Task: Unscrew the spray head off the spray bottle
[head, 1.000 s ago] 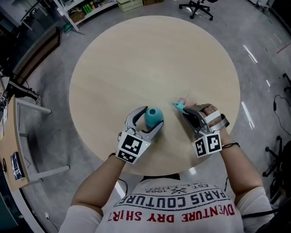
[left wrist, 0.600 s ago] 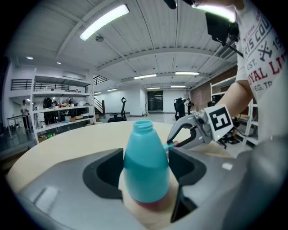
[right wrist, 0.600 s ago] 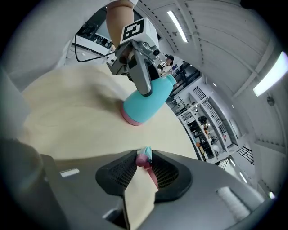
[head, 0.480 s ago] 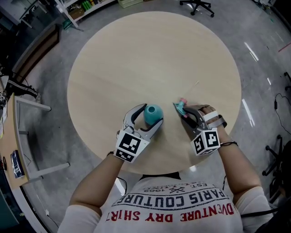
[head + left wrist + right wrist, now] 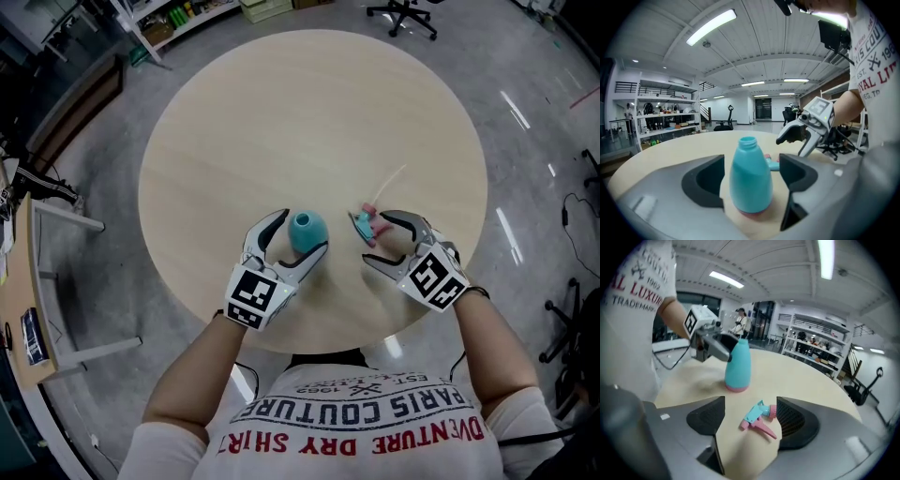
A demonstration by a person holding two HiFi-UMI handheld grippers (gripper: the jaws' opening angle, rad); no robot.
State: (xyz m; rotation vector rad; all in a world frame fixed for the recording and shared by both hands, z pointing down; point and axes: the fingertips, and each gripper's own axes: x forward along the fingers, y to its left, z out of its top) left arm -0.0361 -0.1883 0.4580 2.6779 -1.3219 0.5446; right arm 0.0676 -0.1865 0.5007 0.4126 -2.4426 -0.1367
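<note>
A teal spray bottle (image 5: 306, 231) with a pink base stands upright on the round table (image 5: 281, 112), its neck bare (image 5: 748, 141). My left gripper (image 5: 302, 234) has it between the jaws. They have just been opening and stand open, with a gap on each side of the bottle (image 5: 750, 180). The teal-and-pink spray head (image 5: 364, 222) lies on its side on the table, its thin white tube (image 5: 394, 178) pointing away. My right gripper (image 5: 376, 240) has also just been opening and is open around the spray head (image 5: 759, 420), not pressing on it.
The bottle (image 5: 738, 364) and left gripper (image 5: 712, 345) sit a short way left of the right gripper (image 5: 792, 145). An office chair (image 5: 403, 14) stands beyond the table's far edge. A desk (image 5: 23, 309) is on the left.
The right gripper rolled, spread its jaws and let go of the spray head, which now lies on the table. The left jaws widened off the bottle.
</note>
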